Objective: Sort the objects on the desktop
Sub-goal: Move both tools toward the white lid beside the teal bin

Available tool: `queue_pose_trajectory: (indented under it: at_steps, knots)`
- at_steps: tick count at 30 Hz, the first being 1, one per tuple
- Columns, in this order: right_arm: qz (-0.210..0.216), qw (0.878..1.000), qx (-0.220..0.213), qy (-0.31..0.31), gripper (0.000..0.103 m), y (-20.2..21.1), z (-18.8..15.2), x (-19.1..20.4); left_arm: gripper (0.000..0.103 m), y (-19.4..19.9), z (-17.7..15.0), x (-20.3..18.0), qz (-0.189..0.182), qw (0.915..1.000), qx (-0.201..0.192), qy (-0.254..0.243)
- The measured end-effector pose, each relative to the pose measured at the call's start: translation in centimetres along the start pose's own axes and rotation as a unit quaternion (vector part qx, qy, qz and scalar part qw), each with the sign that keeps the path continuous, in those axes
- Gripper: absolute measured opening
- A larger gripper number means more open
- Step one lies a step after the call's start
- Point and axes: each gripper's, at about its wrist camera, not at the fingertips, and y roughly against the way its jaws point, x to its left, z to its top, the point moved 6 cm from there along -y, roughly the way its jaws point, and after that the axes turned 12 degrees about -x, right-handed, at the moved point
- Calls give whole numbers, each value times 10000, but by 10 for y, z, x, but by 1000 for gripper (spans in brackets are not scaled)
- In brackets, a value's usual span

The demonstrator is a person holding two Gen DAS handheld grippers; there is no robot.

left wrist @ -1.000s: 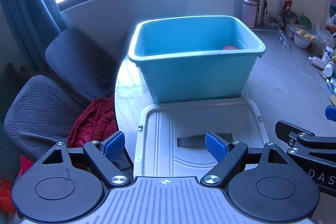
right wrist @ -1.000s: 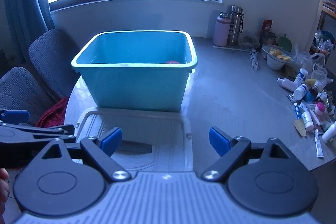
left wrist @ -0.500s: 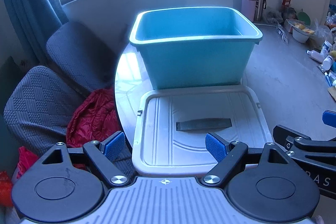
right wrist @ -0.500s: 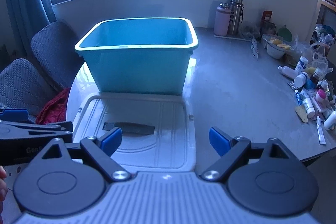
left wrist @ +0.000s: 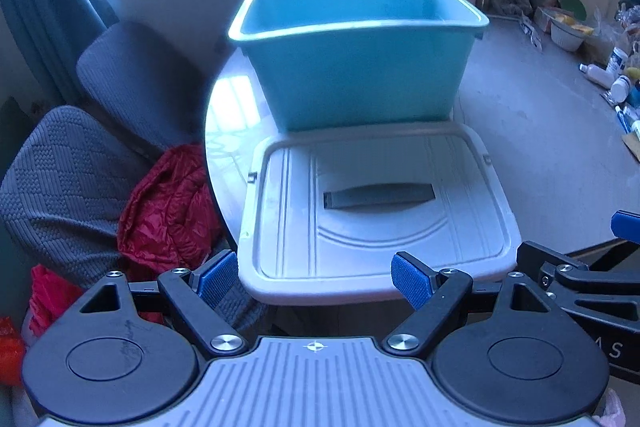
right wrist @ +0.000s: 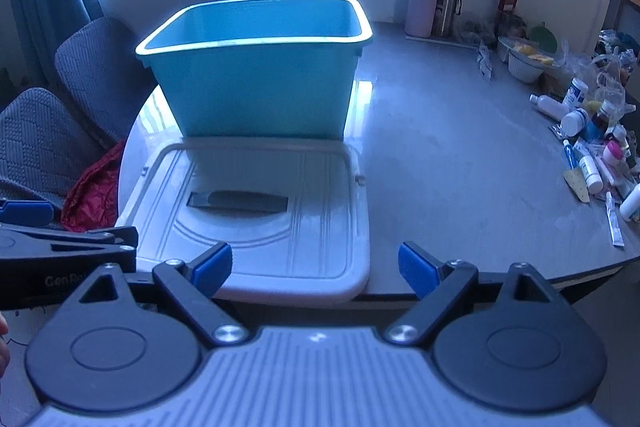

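A teal plastic bin (left wrist: 360, 67) (right wrist: 260, 83) stands on the grey table. Its white lid (left wrist: 372, 219) (right wrist: 256, 211) lies flat in front of it, overhanging the table's front edge. My left gripper (left wrist: 316, 281) is open and empty, just in front of the lid's near edge. My right gripper (right wrist: 316, 271) is open and empty, at the lid's near right corner. A clutter of small bottles and tubes (right wrist: 592, 155) lies at the table's right side. The bin's inside is hidden from here.
Two flasks (right wrist: 436, 3) and a white bowl (right wrist: 524, 67) stand at the back right. Grey chairs (left wrist: 80, 163) with a red garment (left wrist: 168, 203) stand left of the table. The left gripper's body (right wrist: 60, 255) shows at the right wrist view's left edge.
Both grippers have pulled back and lowered away from the bin; the whole lid and the table's front edge are now in view. Both stayed open.
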Motion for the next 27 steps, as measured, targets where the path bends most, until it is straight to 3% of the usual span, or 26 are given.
queue_pose_trajectory:
  at_steps: [27]
  knots:
    - [41,9990,453,-26,90,-23,-27,8,86,-32,-30,11,-42,9987,494,149]
